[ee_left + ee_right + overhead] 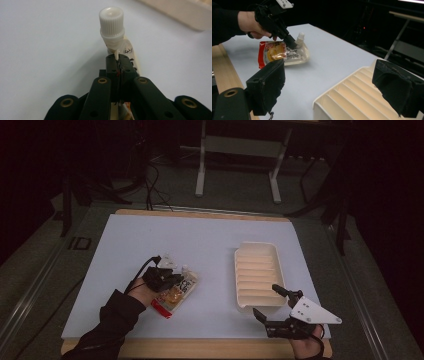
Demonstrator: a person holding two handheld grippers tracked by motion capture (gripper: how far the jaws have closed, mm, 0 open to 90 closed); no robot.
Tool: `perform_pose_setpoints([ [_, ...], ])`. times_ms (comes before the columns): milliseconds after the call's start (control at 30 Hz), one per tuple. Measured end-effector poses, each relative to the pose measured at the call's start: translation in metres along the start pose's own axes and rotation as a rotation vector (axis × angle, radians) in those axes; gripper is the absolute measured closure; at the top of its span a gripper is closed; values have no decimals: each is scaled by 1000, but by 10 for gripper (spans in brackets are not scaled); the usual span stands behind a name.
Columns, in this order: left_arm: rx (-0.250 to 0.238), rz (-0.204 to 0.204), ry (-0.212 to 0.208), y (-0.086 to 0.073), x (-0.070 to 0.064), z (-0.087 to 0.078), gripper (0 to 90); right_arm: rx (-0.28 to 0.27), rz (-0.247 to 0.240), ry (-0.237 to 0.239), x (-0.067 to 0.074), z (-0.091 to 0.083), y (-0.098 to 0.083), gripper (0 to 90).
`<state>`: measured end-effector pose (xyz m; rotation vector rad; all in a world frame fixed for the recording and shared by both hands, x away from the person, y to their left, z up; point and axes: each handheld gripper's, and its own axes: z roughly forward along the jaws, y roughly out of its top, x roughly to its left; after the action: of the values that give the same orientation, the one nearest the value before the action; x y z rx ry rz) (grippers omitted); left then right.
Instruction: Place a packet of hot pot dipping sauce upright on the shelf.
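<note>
left gripper view has the left tool [117, 65] pinching only the thin top seam of the spouted pouch [175, 292], which lies left of the tray [256, 275] on the tabletop [210, 245]. lifted, the full pouch may swing or slip. the right tool [272, 305], spread, hovers at the tray's near end.

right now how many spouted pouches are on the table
1. The spouted pouch lies flat on the left part of the table, pinched just below its cap by the left tongs. The ribbed tray looks empty.
</note>
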<state>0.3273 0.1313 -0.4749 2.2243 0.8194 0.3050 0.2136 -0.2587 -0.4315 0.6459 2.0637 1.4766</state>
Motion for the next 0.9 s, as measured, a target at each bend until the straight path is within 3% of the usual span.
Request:
perform_pose_setpoints([
  [133,-48,18,5,0,-7,-9,887,-37,9,5,-2,-2,1,143],
  [400,-225,-27,-14,1,-13,-25,889,-44,32,-5,-2,-4,3,132],
  [567,-302,-49,-28,4,-17,-32,888,-38,37,-1,-2,-3,5,141],
  [800,-410,-58,-79,7,-26,-34,888,-30,-32,-30,-3,-7,11,143],
  [900,-455,-48,-100,10,-32,-36,888,-35,4,-10,-3,-9,15,132],
])
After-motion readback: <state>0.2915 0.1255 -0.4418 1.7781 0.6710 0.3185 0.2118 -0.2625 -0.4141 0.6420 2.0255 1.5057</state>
